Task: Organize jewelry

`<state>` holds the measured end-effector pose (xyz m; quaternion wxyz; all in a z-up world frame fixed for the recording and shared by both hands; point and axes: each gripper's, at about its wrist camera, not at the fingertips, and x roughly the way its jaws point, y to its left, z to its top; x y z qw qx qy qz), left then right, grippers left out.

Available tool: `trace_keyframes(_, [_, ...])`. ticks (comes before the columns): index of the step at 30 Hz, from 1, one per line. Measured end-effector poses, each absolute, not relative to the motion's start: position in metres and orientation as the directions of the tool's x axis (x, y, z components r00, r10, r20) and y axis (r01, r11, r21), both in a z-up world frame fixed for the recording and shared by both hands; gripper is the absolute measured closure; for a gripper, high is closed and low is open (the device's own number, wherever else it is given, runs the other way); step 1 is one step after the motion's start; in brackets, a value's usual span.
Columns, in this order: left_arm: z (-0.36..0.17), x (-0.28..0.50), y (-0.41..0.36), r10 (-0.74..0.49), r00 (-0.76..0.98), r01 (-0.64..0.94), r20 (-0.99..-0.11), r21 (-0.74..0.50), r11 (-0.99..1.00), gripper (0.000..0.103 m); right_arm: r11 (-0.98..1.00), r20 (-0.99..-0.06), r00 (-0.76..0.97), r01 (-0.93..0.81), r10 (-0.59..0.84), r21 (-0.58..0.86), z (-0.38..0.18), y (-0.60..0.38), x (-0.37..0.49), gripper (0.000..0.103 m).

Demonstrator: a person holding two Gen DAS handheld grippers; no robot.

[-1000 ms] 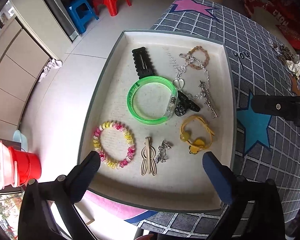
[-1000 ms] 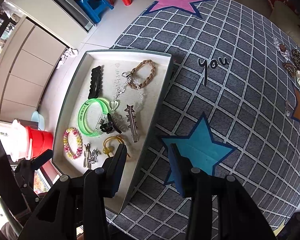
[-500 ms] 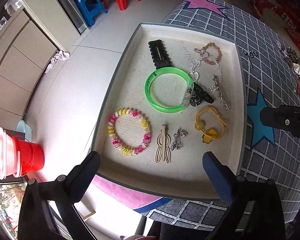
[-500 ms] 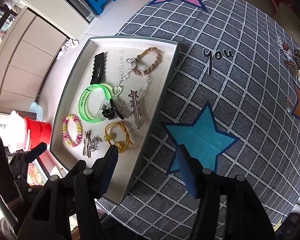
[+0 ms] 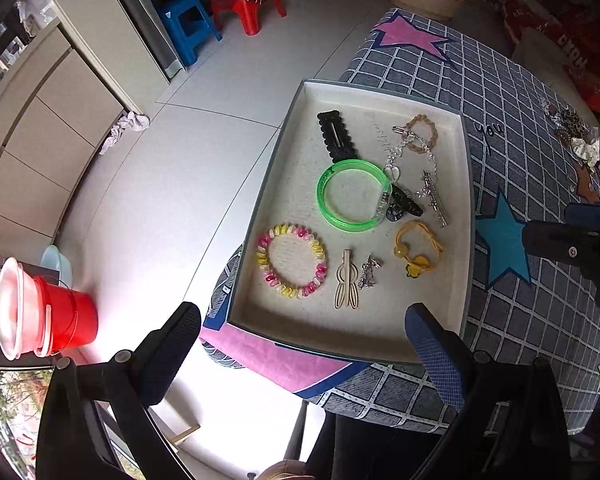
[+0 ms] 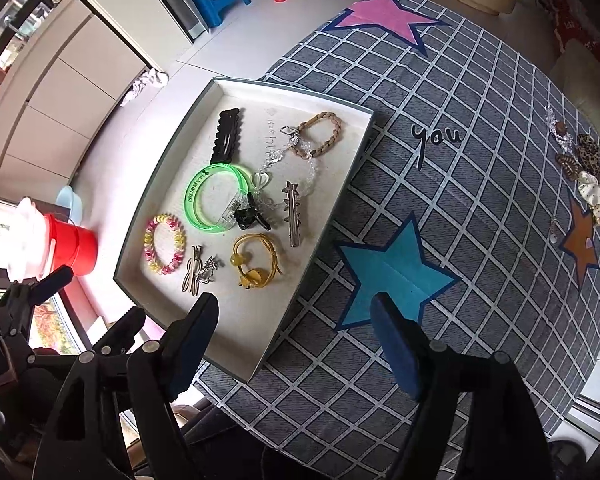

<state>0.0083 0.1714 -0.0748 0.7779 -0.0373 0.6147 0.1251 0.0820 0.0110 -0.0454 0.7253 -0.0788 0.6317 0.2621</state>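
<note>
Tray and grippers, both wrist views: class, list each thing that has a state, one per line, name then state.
Tray: open, no lid, holding jewelry.
Green bangle: lying flat in the tray.
Pink and yellow bracelet: lying flat, apart from the bangle.
Yellow hair tie: lying in the tray.
Left gripper: open, nothing between the jaws.
Right gripper: jaws just opening, nothing between them.

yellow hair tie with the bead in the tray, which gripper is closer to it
Right. The right gripper, open and empty after widening, hangs just over the tray's near edge beside the yellow hair tie. The left gripper, also open, sits further along that near edge, by the pink-and-yellow spiral bracelet.
</note>
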Motion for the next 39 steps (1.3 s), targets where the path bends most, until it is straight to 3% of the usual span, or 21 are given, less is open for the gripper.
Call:
trace_keyframes(4, [-0.052, 0.003, 0.174, 0.155, 0.234, -0.244, -0.96, 0.096, 0.965, 0.0, 0.845, -0.954, 0.099, -0.496, 0.281, 0.198, -0.024, 0.012, 0.078, 0.02])
trace_keyframes(7, [-0.035, -0.001, 0.177, 0.155, 0.251, -0.248, -0.955, 0.092, 0.964, 0.0, 0.846, -0.951, 0.137, -0.504, 0.277, 0.174, -0.008, 0.012, 0.075, 0.0])
trace_keyframes(22, [0.011, -0.014, 0.181, 0.186, 0.268, -0.288, -0.945, 0.106, 0.952, 0.0, 0.836, -0.939, 0.235, -0.541, 0.251, 0.088, 0.046, 0.016, 0.055, 0.0])
trace_keyframes(39, [0.014, -0.017, 0.178, 0.206, 0.265, -0.287, -0.942, 0.127, 0.949, 0.0, 0.83, -0.939, 0.24, -0.552, 0.247, 0.077, 0.049, 0.021, 0.05, 0.0])
